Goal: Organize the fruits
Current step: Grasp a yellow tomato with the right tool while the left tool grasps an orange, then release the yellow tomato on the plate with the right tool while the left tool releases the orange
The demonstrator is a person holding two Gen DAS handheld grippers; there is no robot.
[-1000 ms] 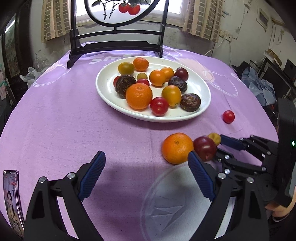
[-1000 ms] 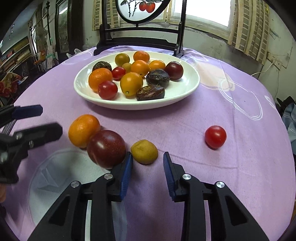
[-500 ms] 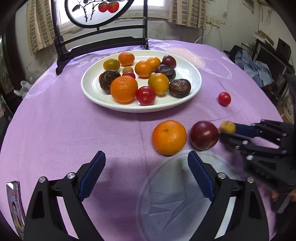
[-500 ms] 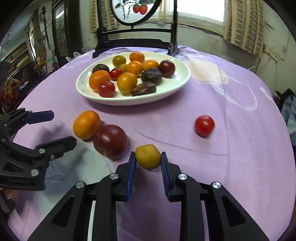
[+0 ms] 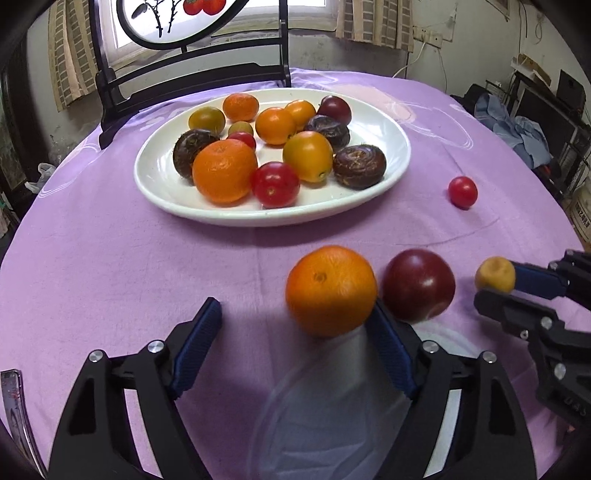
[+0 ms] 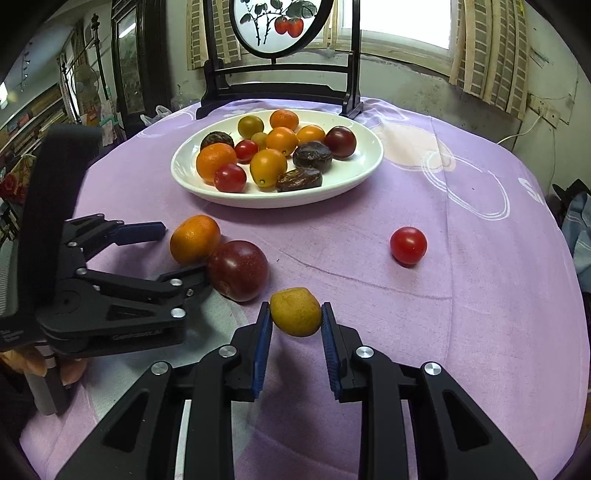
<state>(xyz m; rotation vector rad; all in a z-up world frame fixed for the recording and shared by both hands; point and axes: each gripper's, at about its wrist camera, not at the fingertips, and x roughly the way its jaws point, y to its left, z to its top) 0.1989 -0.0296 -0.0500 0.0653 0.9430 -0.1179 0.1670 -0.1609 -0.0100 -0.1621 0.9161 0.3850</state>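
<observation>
We're riding low on each gripper, both cameras tilted down across the counter (image 5: 110, 258) toward the white plate (image 6: 362, 170); left view sits close by the loose orange (image 5: 330, 290), and both views share plate, orange, plum (image 6: 238, 269)

From my remote seat this reads as a lived-in home room. I see a round table under a purple cloth (image 6: 461, 258), a dark wooden stand holding a round painted fruit panel (image 6: 277, 22), patterned curtains (image 6: 491, 51) at a bright window, crowded shelves (image 6: 22, 114), and crumpled blue clothing (image 5: 517, 129) heaped beside dark boxes.
</observation>
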